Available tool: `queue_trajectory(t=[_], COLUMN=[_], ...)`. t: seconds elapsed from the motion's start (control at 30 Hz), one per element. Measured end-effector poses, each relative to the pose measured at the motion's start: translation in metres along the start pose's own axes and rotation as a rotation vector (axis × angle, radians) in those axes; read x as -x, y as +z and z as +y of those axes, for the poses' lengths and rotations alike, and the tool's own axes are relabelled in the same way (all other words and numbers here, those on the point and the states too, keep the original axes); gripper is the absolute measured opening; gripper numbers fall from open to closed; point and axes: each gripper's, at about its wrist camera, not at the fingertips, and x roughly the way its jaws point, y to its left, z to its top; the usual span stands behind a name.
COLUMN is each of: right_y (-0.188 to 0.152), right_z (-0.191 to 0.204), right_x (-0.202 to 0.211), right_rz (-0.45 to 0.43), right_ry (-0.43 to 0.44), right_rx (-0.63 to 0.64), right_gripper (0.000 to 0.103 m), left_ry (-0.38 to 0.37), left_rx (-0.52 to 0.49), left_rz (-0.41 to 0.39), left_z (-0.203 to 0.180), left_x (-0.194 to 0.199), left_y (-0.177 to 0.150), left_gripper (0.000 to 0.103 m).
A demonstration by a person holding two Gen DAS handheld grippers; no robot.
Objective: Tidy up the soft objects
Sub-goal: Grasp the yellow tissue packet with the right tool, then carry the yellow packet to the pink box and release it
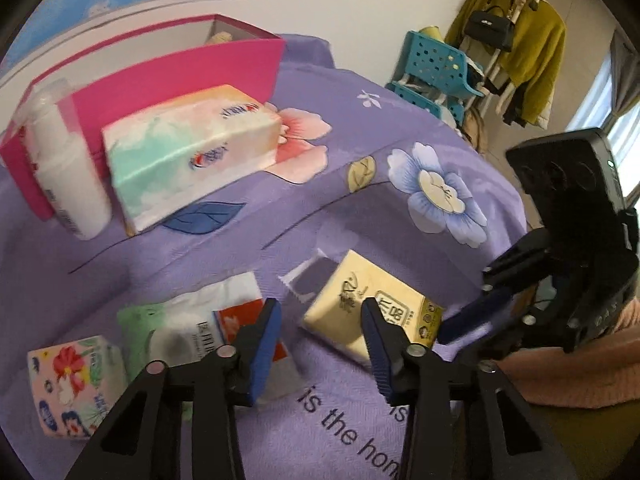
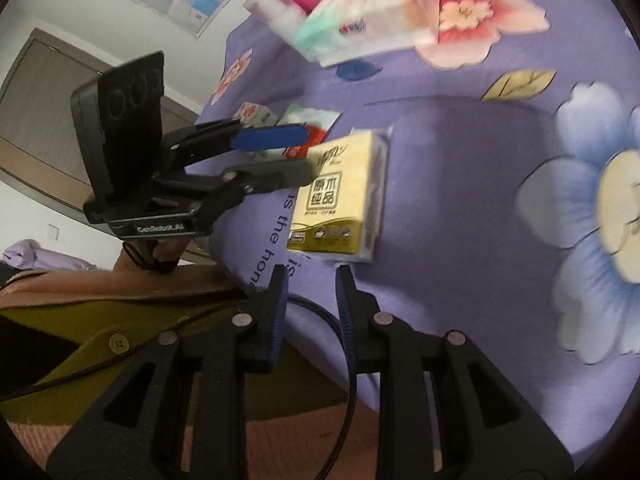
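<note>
A yellow tissue pack (image 1: 372,304) (image 2: 340,196) lies flat on the purple floral bedspread (image 1: 360,208) (image 2: 460,160). My left gripper (image 1: 320,308) (image 2: 308,152) hangs just above the pack's left end, open, with nothing between its fingers. My right gripper (image 2: 311,272) (image 1: 468,304) is close to the pack's near end, its jaws a narrow gap apart and empty. A green and white wipes pack (image 1: 192,328) and a small floral tissue pack (image 1: 72,388) lie to the left. Farther back, a large pastel tissue pack (image 1: 192,152) (image 2: 372,12) and a wrapped white roll (image 1: 64,168) lean against a pink box (image 1: 168,76).
A blue plastic rack (image 1: 436,68) and a coat stand with mustard clothes and a black handbag (image 1: 520,40) stand beyond the bed. A person's pink sleeve (image 1: 580,360) is at the right. A dark cable (image 2: 344,340) runs under my right gripper. A door (image 2: 36,112) is at the left.
</note>
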Motion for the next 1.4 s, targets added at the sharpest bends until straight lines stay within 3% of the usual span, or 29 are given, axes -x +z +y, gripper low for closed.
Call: queue_trajectory(t=[0.27, 0.5, 0.73, 0.9, 1.1, 1.4], right_y=[0.022, 0.034, 0.053, 0.072, 0.112, 0.175], right_z=[-0.022, -0.017, -0.004, 0.006, 0.017, 0.006], right_x=[0.012, 0.006, 0.018, 0.037, 0.055, 0.070], right_rz=[-0.188, -0.208, -0.268, -0.327, -0.407, -0.469], right_ry=[-0.086, -0.157, -0.185, -0.202, -0.225, -0.229], right_rx=[-0.063, -0.011, 0.047, 0.104, 0.164, 0.162], right_gripper=[0.027, 0.029, 0.029, 0.029, 0.029, 0.029], left_ry=[-0.041, -0.036, -0.024, -0.017, 0.043, 0.089], left_rx=[0.026, 0.094, 0.092, 0.094, 0.084, 0.112], left_rz=[0.013, -0.016, -0.089, -0.161, -0.234, -0.261], left_z=[0.001, 0.012, 0.014, 0.021, 0.031, 0.058], left_x=[0.001, 0.002, 0.020, 0.038, 0.054, 0.049], left_y=[-0.003, 0.005, 0.023, 0.048, 0.088, 0.149], left_gripper=[0.038, 0.039, 0.039, 0.039, 0.039, 0.039])
